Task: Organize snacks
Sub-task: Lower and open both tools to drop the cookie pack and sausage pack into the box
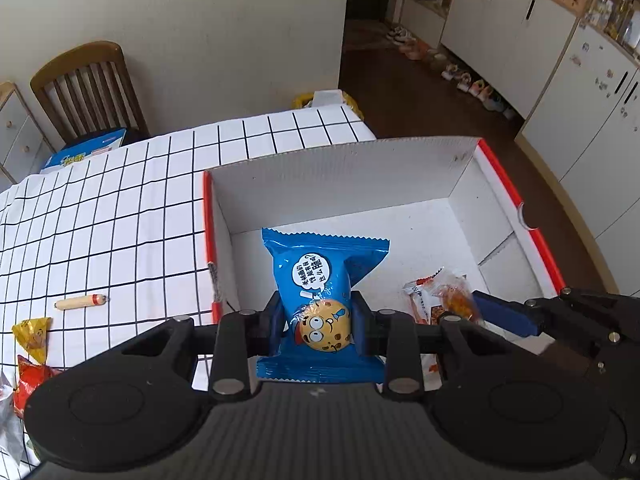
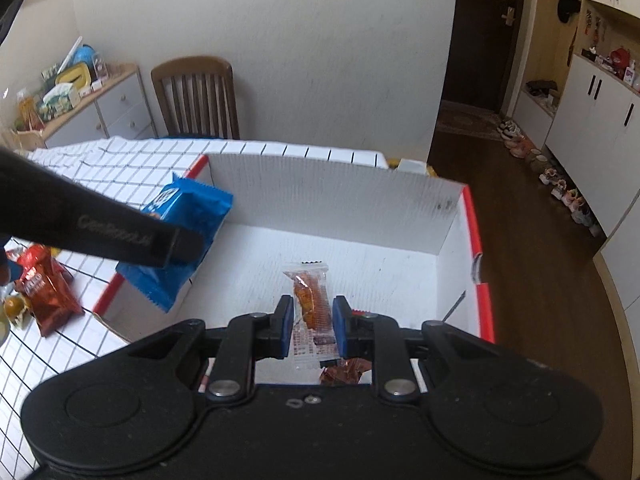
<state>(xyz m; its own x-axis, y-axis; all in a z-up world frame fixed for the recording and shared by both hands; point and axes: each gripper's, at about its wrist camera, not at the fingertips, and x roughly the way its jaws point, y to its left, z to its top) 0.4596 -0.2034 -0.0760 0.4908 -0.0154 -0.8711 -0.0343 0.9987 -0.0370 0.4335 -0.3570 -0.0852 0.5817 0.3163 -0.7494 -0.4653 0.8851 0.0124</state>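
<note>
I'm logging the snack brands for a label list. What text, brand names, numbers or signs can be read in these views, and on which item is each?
Blue cookie packet in the left hand-held gripper: Chinese characters in a speech bubble, too small to quote reliably.
Left hand-held gripper's arm: embossed lettering, blurred.
Clear snack packet in the right hand-held gripper: label print too small.
Red bag: white lettering, unreadable.
Blue box: yellow lettering, unreadable.

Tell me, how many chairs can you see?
1. The chair stands against the wall behind the table; the left view shows that chair too. More may be hidden out of frame.
</note>
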